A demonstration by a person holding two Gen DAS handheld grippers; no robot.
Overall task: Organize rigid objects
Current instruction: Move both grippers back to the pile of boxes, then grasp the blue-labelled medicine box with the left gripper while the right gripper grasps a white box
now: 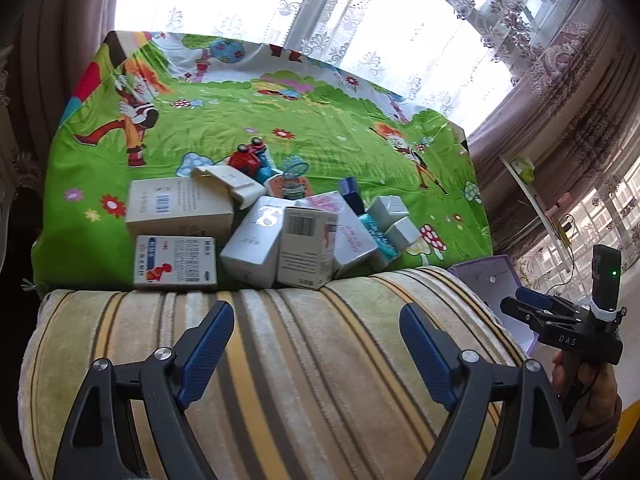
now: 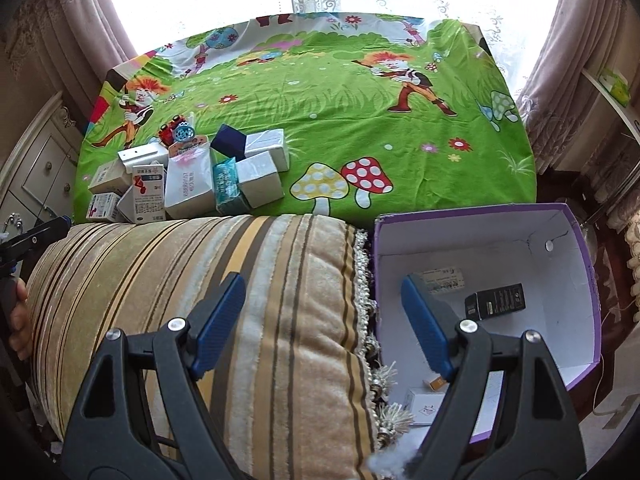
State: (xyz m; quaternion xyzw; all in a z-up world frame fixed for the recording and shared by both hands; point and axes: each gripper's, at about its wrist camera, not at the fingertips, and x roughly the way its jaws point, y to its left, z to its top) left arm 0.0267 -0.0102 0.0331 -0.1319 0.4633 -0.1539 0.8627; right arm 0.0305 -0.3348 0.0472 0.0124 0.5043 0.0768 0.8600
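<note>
A bright green cartoon-print bedsheet (image 2: 340, 92) covers the bed by a curtained window. Small cardboard boxes (image 1: 264, 232) lie heaped at its near left edge, behind a striped velvet cushion (image 2: 240, 300). Right of it, a purple-rimmed open box (image 2: 576, 248) holds a black carton (image 2: 494, 301). Left gripper (image 1: 316, 344) and right gripper (image 2: 322, 320): jaws open, empty.

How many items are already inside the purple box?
4 visible in the purple box: a black carton mid-floor, a white labelled box behind the right gripper's finger, an orange-ended piece and a white box near the front. More may be hidden.
</note>
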